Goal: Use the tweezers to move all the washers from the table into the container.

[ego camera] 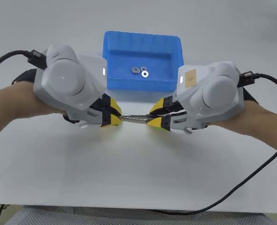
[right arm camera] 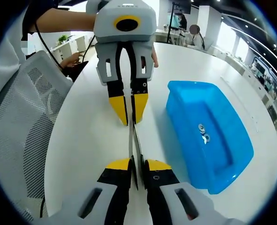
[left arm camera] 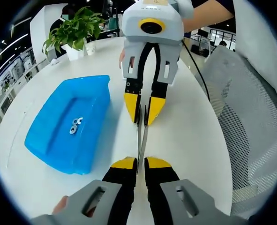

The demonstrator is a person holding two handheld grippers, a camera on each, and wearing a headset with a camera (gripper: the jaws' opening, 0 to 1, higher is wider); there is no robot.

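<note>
Thin metal tweezers (ego camera: 134,119) hang level just above the white table (ego camera: 129,164), held at both ends. My left gripper (ego camera: 114,117) is shut on one end and my right gripper (ego camera: 157,119) is shut on the other, tips facing each other. In the left gripper view the tweezers (left arm camera: 142,136) run from my own jaws up to the right gripper (left arm camera: 144,105). In the right gripper view the tweezers (right arm camera: 133,140) reach the left gripper (right arm camera: 129,108). Behind them stands the blue container (ego camera: 111,56) with three washers (ego camera: 140,71) on its floor.
The container (left arm camera: 54,140) lies to the left in the left gripper view and to the right (right arm camera: 222,173) in the right gripper view. A mesh chair (left arm camera: 250,131) stands by the table edge. Cables (ego camera: 250,183) trail from both grippers. A potted plant (left arm camera: 75,30) sits far off.
</note>
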